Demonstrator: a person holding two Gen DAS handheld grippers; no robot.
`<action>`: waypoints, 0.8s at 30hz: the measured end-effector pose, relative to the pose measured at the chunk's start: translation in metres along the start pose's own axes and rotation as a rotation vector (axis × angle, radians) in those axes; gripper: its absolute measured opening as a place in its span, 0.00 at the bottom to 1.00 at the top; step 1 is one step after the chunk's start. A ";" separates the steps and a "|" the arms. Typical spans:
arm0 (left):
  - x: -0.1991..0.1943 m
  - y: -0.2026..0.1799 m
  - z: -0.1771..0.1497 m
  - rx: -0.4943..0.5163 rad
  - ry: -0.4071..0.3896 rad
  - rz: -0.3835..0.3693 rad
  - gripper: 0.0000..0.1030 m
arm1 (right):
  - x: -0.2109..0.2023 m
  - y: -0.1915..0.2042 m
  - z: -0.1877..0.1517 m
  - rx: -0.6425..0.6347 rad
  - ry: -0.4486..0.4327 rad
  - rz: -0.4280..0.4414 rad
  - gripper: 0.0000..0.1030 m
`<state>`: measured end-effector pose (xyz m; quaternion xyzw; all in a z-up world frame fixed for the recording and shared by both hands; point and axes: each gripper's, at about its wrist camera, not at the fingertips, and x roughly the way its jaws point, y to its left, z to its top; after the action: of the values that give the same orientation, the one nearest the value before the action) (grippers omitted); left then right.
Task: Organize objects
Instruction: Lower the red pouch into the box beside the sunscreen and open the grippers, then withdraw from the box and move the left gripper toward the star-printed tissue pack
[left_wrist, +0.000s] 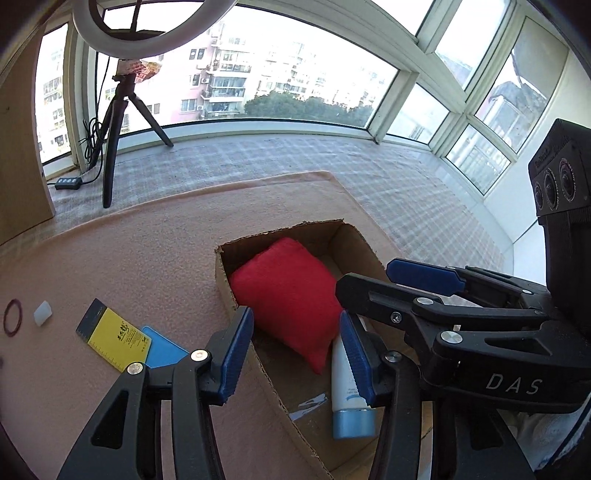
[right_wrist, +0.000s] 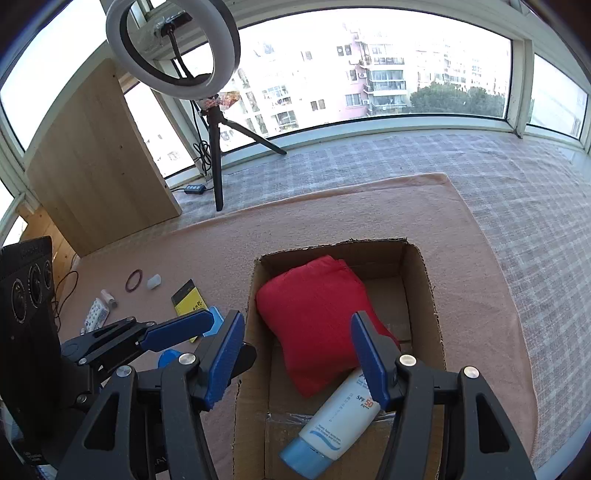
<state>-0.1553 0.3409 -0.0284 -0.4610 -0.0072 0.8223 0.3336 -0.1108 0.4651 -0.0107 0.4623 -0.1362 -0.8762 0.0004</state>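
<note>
Pink felt mat (right_wrist: 155, 254) bears an open cardboard box (right_wrist: 428, 295) holding a red cushion (right_wrist: 314, 314) and white sunscreen tube (right_wrist: 340, 413); left gripper (left_wrist: 295, 350) and right gripper (right_wrist: 299, 354) gape wide, empty, above it.

"DAS" on right tongs (left_wrist: 424, 291) body; "SPF 50" on sunscreen tube (right_wrist: 332, 421) (smaller print unreadable).

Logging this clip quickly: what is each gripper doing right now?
Left gripper: open, holding nothing, above the cardboard box.
Right gripper: open, holding nothing, above the same box.
</note>
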 end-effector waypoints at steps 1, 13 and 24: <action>-0.002 0.002 -0.002 -0.004 0.000 0.000 0.51 | 0.000 0.002 -0.001 0.002 0.000 0.001 0.55; -0.048 0.053 -0.038 -0.081 -0.006 0.044 0.51 | -0.003 0.035 -0.021 0.001 0.013 0.031 0.55; -0.118 0.122 -0.096 -0.186 -0.034 0.137 0.52 | -0.002 0.080 -0.052 -0.008 0.041 0.073 0.55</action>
<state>-0.1066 0.1518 -0.0339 -0.4751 -0.0577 0.8467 0.2324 -0.0774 0.3758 -0.0185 0.4747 -0.1496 -0.8666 0.0369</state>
